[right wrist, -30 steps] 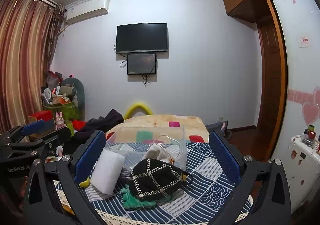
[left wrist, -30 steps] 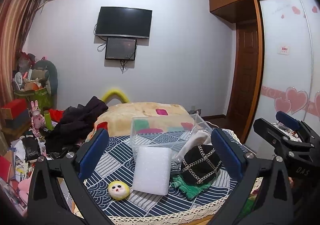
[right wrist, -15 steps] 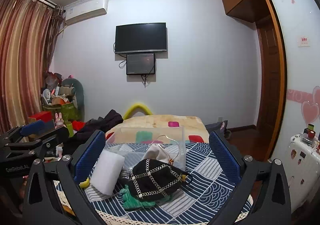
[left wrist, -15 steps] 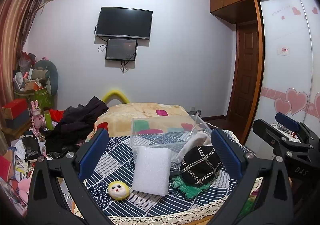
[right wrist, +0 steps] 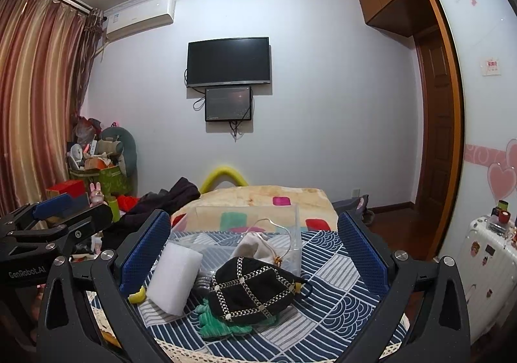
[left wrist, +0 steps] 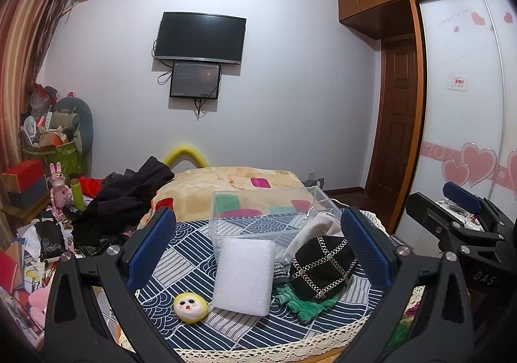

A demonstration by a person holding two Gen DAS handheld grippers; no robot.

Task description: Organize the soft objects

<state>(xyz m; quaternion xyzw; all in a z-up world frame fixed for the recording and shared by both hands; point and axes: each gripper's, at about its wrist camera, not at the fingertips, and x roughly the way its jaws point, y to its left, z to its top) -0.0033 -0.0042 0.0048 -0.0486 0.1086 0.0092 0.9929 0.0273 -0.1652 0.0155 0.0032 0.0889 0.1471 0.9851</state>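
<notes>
Your left gripper (left wrist: pixel 255 246) and right gripper (right wrist: pixel 255 250) both hover with jaws spread wide, grasping nothing; nothing is sorted yet, as far as you can see. The clear box (left wrist: pixel 268 214) sits at twelve o'clock on the patterned cloth (left wrist: pixel 181 253) and looks empty, though a pale bag (right wrist: pixel 250 245) leans at its wall. Left to do: the foam block (left wrist: pixel 244 275) at six o'clock, the yellow toy (left wrist: pixel 190 301) at seven, the black cap (left wrist: pixel 323 266) at four, touching the green glove (left wrist: pixel 303 301) beneath it.
</notes>
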